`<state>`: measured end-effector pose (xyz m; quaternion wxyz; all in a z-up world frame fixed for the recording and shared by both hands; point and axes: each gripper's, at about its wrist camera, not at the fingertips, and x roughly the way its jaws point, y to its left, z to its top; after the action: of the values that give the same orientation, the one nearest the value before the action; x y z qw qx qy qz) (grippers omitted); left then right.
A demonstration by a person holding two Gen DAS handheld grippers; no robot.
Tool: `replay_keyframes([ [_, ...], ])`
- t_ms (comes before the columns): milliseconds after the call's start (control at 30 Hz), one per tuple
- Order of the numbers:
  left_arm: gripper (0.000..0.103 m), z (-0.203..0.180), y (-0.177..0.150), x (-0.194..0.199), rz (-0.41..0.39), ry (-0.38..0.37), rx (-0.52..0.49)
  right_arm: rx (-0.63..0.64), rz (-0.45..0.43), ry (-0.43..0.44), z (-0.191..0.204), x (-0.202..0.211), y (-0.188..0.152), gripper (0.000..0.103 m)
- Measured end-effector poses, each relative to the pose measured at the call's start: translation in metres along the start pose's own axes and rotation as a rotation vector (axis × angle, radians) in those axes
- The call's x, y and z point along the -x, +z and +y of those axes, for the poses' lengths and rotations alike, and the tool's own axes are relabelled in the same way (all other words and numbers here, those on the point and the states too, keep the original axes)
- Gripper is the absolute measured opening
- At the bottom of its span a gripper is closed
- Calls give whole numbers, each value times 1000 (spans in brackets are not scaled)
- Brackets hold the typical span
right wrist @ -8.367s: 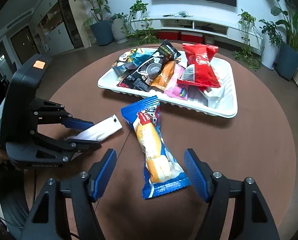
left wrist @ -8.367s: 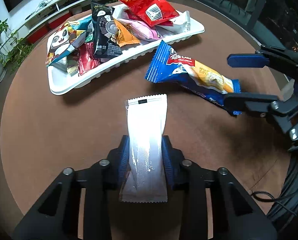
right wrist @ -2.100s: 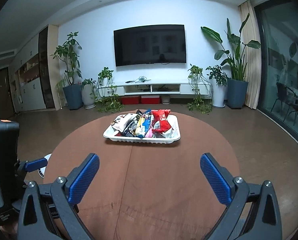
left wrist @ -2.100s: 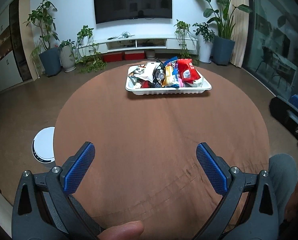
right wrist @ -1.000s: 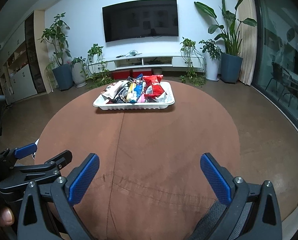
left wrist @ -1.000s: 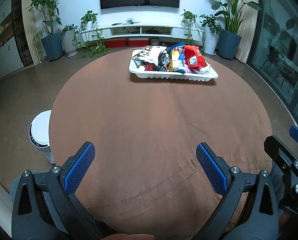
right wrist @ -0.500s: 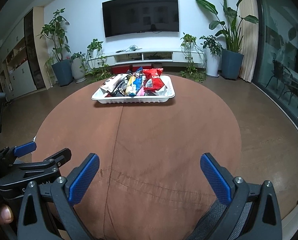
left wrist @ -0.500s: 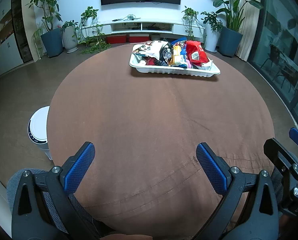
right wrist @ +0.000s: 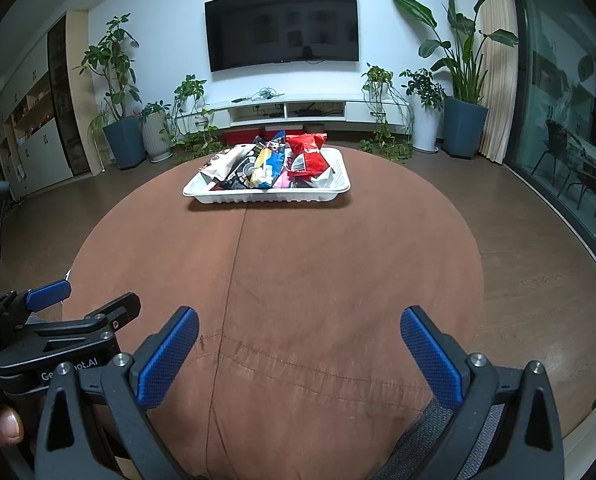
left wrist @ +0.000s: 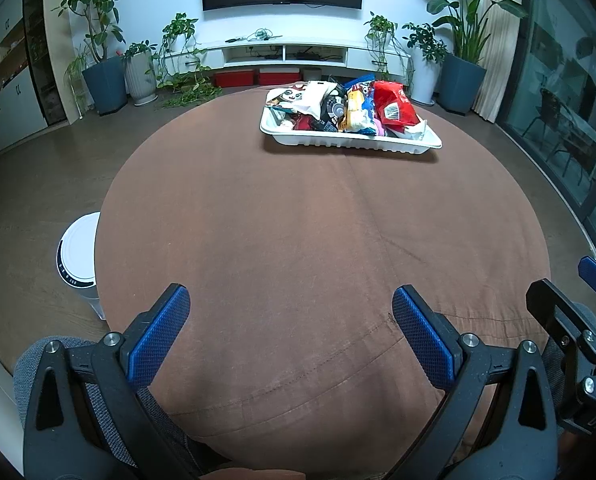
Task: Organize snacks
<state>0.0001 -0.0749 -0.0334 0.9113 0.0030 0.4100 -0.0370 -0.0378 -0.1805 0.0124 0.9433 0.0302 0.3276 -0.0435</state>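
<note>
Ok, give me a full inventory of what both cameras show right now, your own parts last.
Table: one, round, brown cloth cover, fills the foreground.
Tray: one, white, far side of the table.
Snack packets: several, count unclear, all piled in the tray; the red packet lies at its right end.
Bin: one, white, on the floor left of the table.
TV: one, black, on the far wall.
TV shelf: one, white, under the TV.
Potted plants: several, green, along the wall.
Left claw: black with blue pads, open, empty, near table edge.
Right claw: the same, open, empty.
</note>
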Motion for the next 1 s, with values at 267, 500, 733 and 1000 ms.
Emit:
replay_keyframes([
  [267,103,-1,0,0,0,0,1,0,0,0,0,1,0,103],
  [500,103,0,0,0,1,2,2,0,1,0,0,1,1,103],
  [733,103,0,-1,-1,2,2,5,1,4,1,0,-1,0,103],
  [1000,103,0,-2,0,2,2,6,1,4,1,0,0,0,103],
])
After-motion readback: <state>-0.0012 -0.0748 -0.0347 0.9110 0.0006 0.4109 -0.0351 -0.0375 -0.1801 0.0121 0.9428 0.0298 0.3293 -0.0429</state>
